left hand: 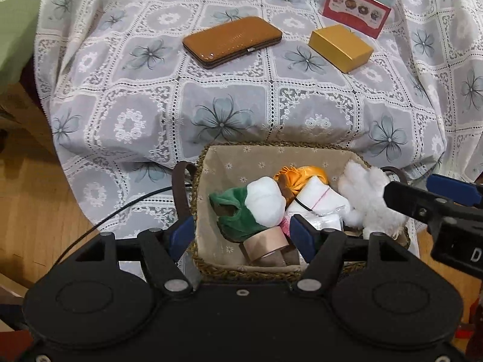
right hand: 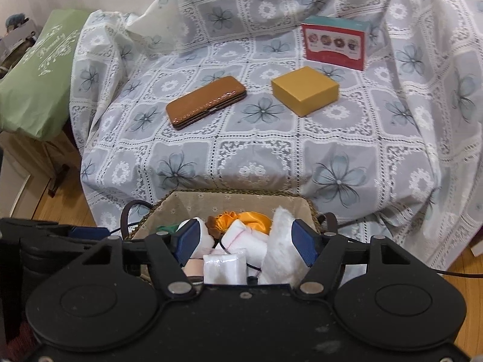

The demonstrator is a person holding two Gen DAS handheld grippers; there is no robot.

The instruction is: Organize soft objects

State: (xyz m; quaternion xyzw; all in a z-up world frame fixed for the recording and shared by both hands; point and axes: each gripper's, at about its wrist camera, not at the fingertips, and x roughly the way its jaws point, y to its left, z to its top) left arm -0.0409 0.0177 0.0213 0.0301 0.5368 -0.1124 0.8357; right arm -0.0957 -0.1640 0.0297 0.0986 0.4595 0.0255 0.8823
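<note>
Big lace floral cloth (right hand: 271, 138) covers the seat; at its near edge sits the woven basket (left hand: 211, 163) w/ soft stuff inside: white plush (left hand: 371, 199), green-white toy (left hand: 241, 211), orange satin piece (left hand: 299, 178). Further back: brown wallet (right hand: 205, 101) at left, yellow box (right hand: 305, 89) & red box (right hand: 335, 45) to the right. Left gripper (left hand: 241, 235) and right gripper (right hand: 247, 241) both w/ jaws spread wide over the basket, gripping nothing.

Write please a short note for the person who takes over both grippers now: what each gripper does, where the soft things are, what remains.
Left gripper: open, empty, straddling the near-left wall of the woven basket.
Right gripper: open, empty, above the basket's contents.
In the basket: green plush, white fluffy toy, orange satin pouch, tape roll, white bundles.
On the lace cloth: brown clasp case, yellow box, red box; all hard.
Left: no soft item visible outside the basket.
</note>
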